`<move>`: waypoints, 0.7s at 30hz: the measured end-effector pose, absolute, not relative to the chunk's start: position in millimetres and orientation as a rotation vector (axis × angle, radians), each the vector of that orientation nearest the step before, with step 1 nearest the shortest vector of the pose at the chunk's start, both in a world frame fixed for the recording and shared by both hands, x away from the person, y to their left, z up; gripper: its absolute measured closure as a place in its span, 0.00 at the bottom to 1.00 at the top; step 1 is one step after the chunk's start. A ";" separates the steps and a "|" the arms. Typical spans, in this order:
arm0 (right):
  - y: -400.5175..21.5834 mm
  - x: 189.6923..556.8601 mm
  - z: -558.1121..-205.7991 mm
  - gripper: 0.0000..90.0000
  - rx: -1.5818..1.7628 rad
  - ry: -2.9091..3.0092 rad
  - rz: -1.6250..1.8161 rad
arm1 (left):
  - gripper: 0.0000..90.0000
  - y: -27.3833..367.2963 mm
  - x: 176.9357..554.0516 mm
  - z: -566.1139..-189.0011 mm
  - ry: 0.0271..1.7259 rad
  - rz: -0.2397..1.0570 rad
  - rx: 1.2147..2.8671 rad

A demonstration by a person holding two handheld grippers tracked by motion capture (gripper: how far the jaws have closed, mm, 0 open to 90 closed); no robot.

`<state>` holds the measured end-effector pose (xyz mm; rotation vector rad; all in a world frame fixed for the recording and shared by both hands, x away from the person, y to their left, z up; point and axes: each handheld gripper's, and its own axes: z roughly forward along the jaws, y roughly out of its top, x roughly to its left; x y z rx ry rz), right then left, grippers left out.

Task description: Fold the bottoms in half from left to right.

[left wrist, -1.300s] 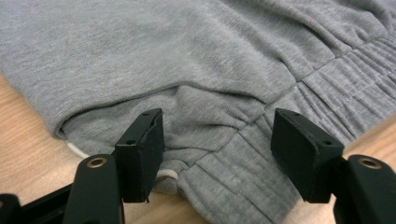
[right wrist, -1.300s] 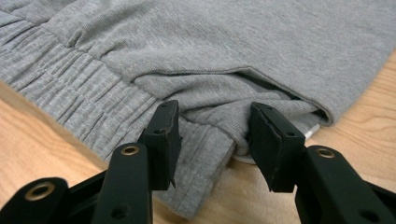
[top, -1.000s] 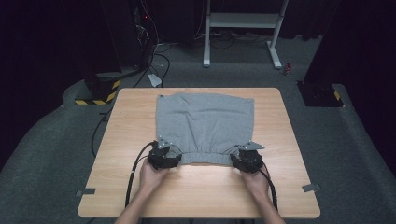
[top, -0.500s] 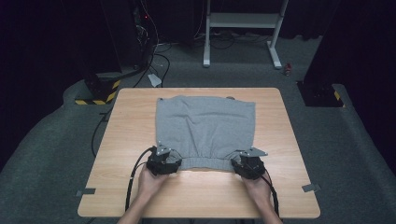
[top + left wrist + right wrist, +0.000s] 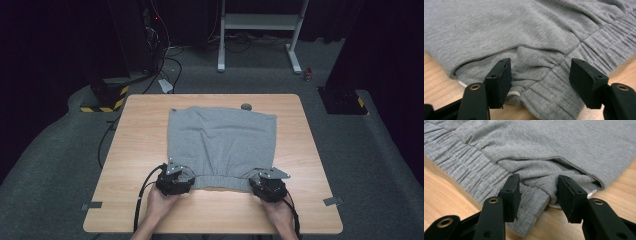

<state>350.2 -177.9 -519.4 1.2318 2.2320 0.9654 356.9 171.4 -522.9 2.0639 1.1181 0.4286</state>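
Note:
A grey garment (image 5: 222, 140) with a ribbed elastic band lies flat on the wooden table (image 5: 145, 130), band edge towards the person. My left gripper (image 5: 181, 173) sits at the band's near left corner. In the left gripper view the jaws (image 5: 540, 77) stand wide apart, with gathered cloth (image 5: 529, 37) between them and no pad pressing on it. My right gripper (image 5: 261, 178) sits at the near right corner. In the right gripper view its jaws (image 5: 537, 192) straddle a bulge of grey fabric (image 5: 561, 145), also apart. A white cord end (image 5: 592, 193) peeks out beside the right jaw.
A small grey round object (image 5: 245, 106) lies at the table's far edge behind the garment. Tape strips (image 5: 91, 205) mark the near corners. Bare wood runs left and right of the cloth. Beyond the table are cables, a white stand (image 5: 260, 30) and dark floor.
Both hands and grippers have drawn back towards the person. The garment's near edge and far edge have slid the same way with them.

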 end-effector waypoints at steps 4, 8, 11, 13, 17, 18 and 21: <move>-181.9 339.7 -520.8 0.59 1.231 2.235 0.989 | 0.38 172.5 348.9 -524.7 1.096 0.428 2.054; -185.1 332.2 -521.2 0.59 1.222 2.234 0.992 | 0.38 170.4 341.2 -524.6 1.078 0.430 2.066; -185.5 327.0 -521.4 0.59 1.223 2.226 0.987 | 0.38 169.4 338.3 -524.7 1.076 0.426 2.064; -186.8 324.3 -521.7 0.59 1.226 2.224 0.996 | 0.38 169.0 334.8 -525.6 1.072 0.425 2.054; -188.1 319.7 -522.2 0.59 1.222 2.217 0.995 | 0.38 167.7 328.1 -526.0 1.074 0.425 2.049; -187.6 317.5 -522.3 0.59 1.224 2.212 0.991 | 0.38 167.6 326.9 -525.7 1.068 0.434 2.058; -188.3 312.0 -522.8 0.59 1.223 2.205 0.995 | 0.38 167.3 322.0 -526.6 1.067 0.423 2.046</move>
